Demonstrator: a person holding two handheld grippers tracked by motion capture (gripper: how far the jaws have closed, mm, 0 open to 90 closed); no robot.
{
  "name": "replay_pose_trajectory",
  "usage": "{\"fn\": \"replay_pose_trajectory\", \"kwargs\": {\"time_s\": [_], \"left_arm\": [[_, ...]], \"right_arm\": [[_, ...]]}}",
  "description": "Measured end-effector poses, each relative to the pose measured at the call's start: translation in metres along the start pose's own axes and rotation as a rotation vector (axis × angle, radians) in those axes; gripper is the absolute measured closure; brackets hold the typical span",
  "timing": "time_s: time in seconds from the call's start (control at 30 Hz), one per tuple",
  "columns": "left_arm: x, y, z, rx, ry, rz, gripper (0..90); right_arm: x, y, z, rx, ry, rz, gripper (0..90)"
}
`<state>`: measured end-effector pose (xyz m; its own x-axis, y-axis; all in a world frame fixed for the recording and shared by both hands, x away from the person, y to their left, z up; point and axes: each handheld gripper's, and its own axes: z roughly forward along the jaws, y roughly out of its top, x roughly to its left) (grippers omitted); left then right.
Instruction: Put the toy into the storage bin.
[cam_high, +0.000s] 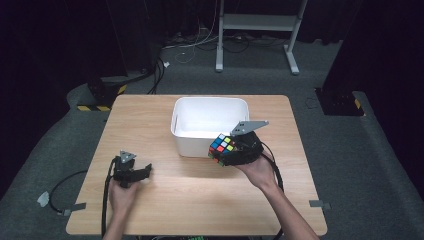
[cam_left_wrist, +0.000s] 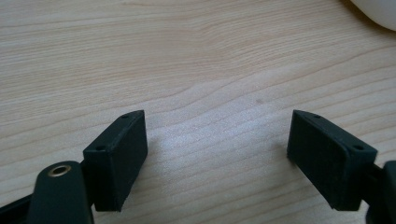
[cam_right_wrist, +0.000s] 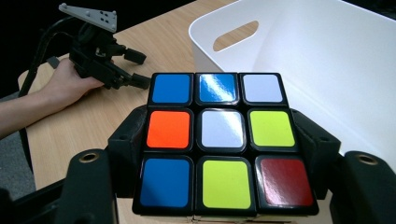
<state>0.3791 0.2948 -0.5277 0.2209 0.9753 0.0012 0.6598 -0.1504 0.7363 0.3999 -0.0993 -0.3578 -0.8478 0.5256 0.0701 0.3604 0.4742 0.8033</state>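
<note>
Puzzle cube (cam_right_wrist: 217, 148), unbranded: clamped in right gripper (cam_right_wrist: 217, 154), lower edge cropped. Left gripper (cam_left_wrist: 217, 156): jaws spread, empty. White bin (cam_high: 210, 122), centre frame.

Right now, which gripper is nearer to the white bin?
Right. The right gripper, shut on the puzzle cube, is at the near wall of the white bin. The left gripper rests open on the table, well apart from it.

Counts taken at the table (cam_high: 165, 200): one wooden table. One white bin (cam_high: 210, 125), two handle slots seen on it. One puzzle cube (cam_high: 222, 145); nine stickers on its facing side: three blue, two white, two yellow, one orange, one red. Two grippers: left gripper (cam_high: 142, 172), right gripper (cam_high: 235, 152). Two hands.
</note>
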Motion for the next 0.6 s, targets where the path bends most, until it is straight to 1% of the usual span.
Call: {"fn": "replay_pose_trajectory", "kwargs": {"time_s": [0.23, 0.27, 0.37, 0.47, 0.57, 0.6], "left_arm": [[0.0, 0.0, 0.0, -0.001, 0.0, 0.0, 20.3], [0.0, 0.0, 0.0, 0.0, 0.0, 0.0, 20.3], [0.0, 0.0, 0.0, -0.001, 0.0, 0.0, 20.3], [0.0, 0.0, 0.0, 0.0, -0.002, -0.002, 20.3], [0.0, 0.0, 0.0, -0.001, -0.002, -0.001, 20.4], [0.0, 0.0, 0.0, -0.001, -0.001, 0.0, 20.3]], "right_arm": [[-0.004, 0.005, -0.001, -0.006, -0.013, 0.011, 33.6], [-0.006, 0.006, -0.002, -0.006, -0.013, 0.02, 33.6], [-0.008, 0.008, -0.003, -0.005, -0.029, 0.023, 33.7], [-0.01, 0.011, -0.003, -0.001, -0.057, 0.02, 33.6], [-0.012, 0.013, -0.003, -0.001, -0.067, 0.02, 33.6], [-0.013, 0.015, -0.004, -0.011, -0.067, 0.03, 33.7]]}}
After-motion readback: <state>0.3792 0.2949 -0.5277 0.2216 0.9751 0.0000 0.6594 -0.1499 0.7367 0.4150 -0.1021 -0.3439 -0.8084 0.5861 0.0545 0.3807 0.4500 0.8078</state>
